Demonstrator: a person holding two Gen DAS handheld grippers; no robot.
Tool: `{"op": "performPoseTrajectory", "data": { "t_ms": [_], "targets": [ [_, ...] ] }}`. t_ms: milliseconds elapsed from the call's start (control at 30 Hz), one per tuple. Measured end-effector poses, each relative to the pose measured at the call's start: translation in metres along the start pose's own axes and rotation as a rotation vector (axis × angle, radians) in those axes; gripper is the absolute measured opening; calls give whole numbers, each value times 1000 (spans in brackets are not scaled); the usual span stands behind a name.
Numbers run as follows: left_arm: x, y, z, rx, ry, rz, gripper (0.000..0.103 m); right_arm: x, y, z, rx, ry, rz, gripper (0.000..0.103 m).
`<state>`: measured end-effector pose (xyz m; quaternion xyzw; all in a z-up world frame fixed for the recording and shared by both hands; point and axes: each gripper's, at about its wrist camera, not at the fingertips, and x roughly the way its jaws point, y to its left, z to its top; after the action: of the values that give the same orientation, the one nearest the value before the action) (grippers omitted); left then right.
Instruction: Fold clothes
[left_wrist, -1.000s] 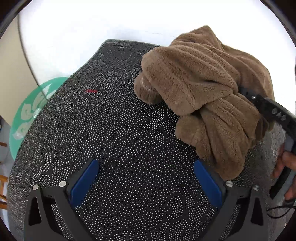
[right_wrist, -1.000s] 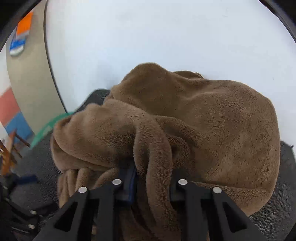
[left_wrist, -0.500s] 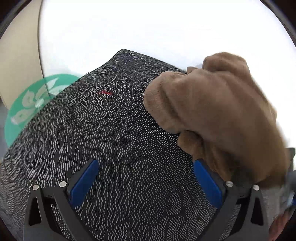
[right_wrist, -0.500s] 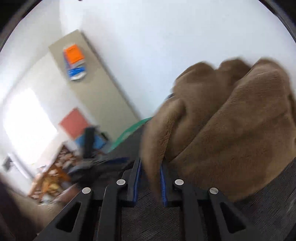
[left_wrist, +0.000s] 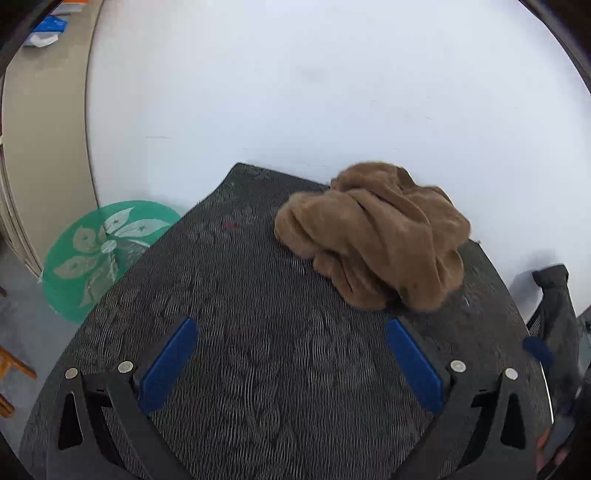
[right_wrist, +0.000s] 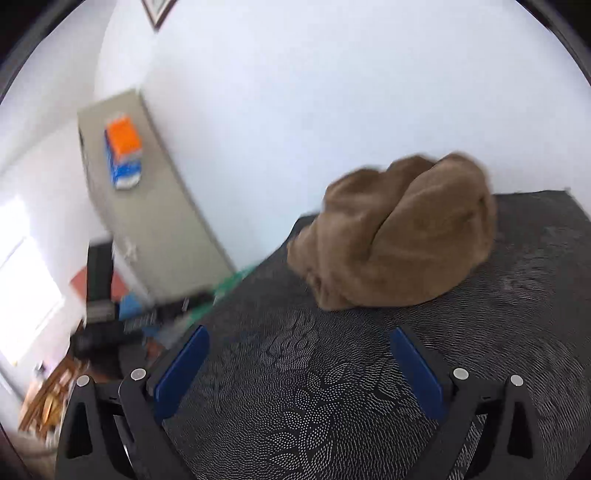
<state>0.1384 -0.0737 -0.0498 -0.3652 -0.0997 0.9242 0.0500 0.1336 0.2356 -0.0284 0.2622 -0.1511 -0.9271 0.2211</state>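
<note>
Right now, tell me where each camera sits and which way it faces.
Left wrist: on the left gripper, looking forward and down over the dark patterned surface to the crumpled brown garment ahead-right; its own open blue-padded fingers show.
Right wrist: on the right gripper, facing the same garment with the beige cabinet left; its open fingers show.
Shared: garment, surface, white wall.

We seem to be in a lived-in room at home: a plain white wall (right_wrist: 332, 92) ahead of the tongs, a beige cabinet (right_wrist: 147, 206) off to their left, wooden furniture (right_wrist: 48, 398) and clutter on the floor beside it.
</note>
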Motion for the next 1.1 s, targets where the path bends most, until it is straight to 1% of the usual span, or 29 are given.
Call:
{"op": "performPoseTrajectory", "data": {
  "t_ms": [33, 100, 133, 200, 233, 267, 367, 433, 500, 633, 667, 733, 767, 800, 867, 967, 1000, 1033, 1067, 1100],
  "targets": [
    [-1, 4, -2, 4, 1, -1, 103, -7, 3, -2, -6, -15, -17, 101],
    [-3, 12, -7, 11, 4, -3, 103, -3, 14, -1, -43, -27, -62, 101],
    [5, 17, -8, 19, 11, -15, 103, -2, 14, -2, -49, -26, -85, 101],
    [19, 20, -15, 33, 18, -36, 103, 0, 15, -7, -31, -15, -90, 102],
    [21, 18, -17, 28, 18, -46, 103, 10, 13, -11, -24, -11, -95, 102],
    [23, 16, -18, 20, 18, -49, 103, 11, 11, -10, -19, -6, -104, 102],
    [44, 17, -12, -24, 30, -45, 103, 24, 10, 0, -22, 7, -138, 102],
    [55, 21, -4, -48, 34, -47, 103, 37, -3, 16, -8, -7, -181, 102],
    [69, 26, 3, -65, 40, -82, 103, 51, -20, 36, 21, -29, -233, 102],
    [85, 26, 5, -102, 49, -144, 103, 90, -79, 87, 113, -59, -358, 102],
    [90, 24, 4, -124, 52, -155, 103, 101, -94, 99, 128, -56, -378, 102],
    [98, 24, 3, -165, 83, -198, 103, 128, -127, 123, 158, -46, -428, 102],
    [99, 26, 3, -180, 88, -214, 103, 141, -141, 132, 172, -39, -439, 102],
    [101, 28, 2, -199, 96, -230, 103, 155, -156, 139, 204, -24, -431, 102],
    [103, 29, 1, -224, 102, -245, 103, 181, -183, 145, 285, 6, -372, 102],
    [101, 27, 0, -237, 100, -249, 103, 212, -200, 143, 377, 42, -233, 101],
    [101, 25, 0, -238, 100, -250, 103, 221, -196, 141, 366, 54, -201, 96],
    [97, 25, -1, -244, 99, -255, 103, 229, -191, 140, 350, 66, -176, 74],
    [96, 24, -1, -248, 98, -258, 103, 231, -181, 138, 313, 79, -182, 56],
    [95, 23, -1, -252, 97, -260, 103, 233, -171, 136, 275, 92, -188, 29]
  ]
}}
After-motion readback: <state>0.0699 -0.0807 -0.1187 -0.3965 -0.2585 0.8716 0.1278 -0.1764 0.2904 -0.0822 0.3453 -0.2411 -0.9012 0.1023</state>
